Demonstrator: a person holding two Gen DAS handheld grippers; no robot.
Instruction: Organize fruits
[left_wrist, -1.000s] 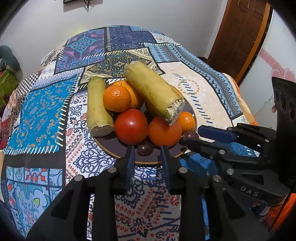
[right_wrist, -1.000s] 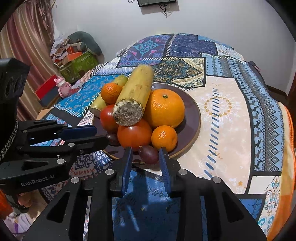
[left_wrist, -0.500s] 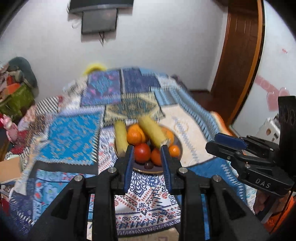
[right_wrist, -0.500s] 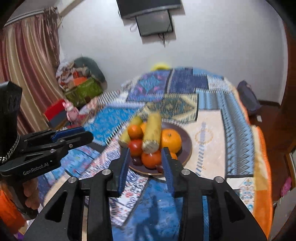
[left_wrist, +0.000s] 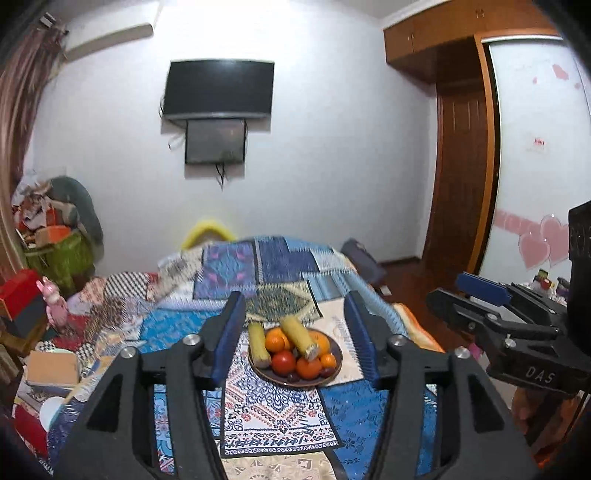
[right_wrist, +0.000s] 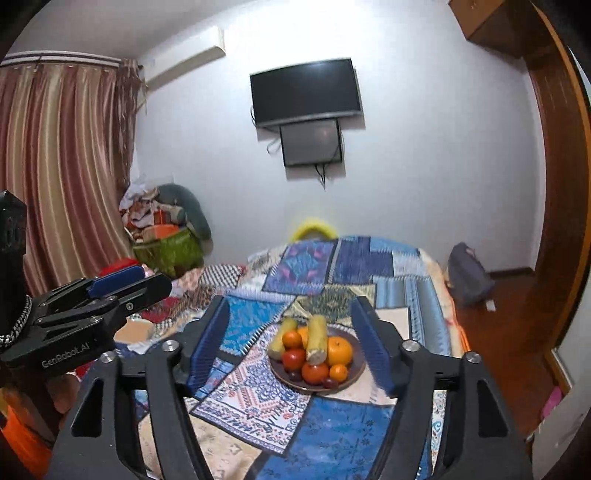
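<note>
A dark plate (left_wrist: 337, 350) (right_wrist: 357, 349) sits on the patchwork bedspread (left_wrist: 258, 413), far ahead of both grippers. It holds two corn cobs (left_wrist: 299, 338), a tomato (left_wrist: 283, 363), several oranges (right_wrist: 339, 350) and small dark fruits (left_wrist: 293, 377). My left gripper (left_wrist: 294, 295) is held high and back from the plate, its jaws opening with nothing between them. My right gripper (right_wrist: 291, 301) is raised the same way, its jaws also opening and empty. Each gripper shows at the edge of the other's view, the right gripper (left_wrist: 447, 290) and the left gripper (right_wrist: 155, 277).
A television (right_wrist: 306, 92) hangs on the far wall. A pile of clothes and boxes (right_wrist: 162, 229) stands by the striped curtain (right_wrist: 66, 177) on the left. A backpack (right_wrist: 467, 275) lies on the floor beside the bed, near a wooden door (left_wrist: 461, 177).
Both grippers have pulled up and back from the plate, which now looks small and distant. The views have tilted up to show the wall. Both pairs of jaws have widened.
</note>
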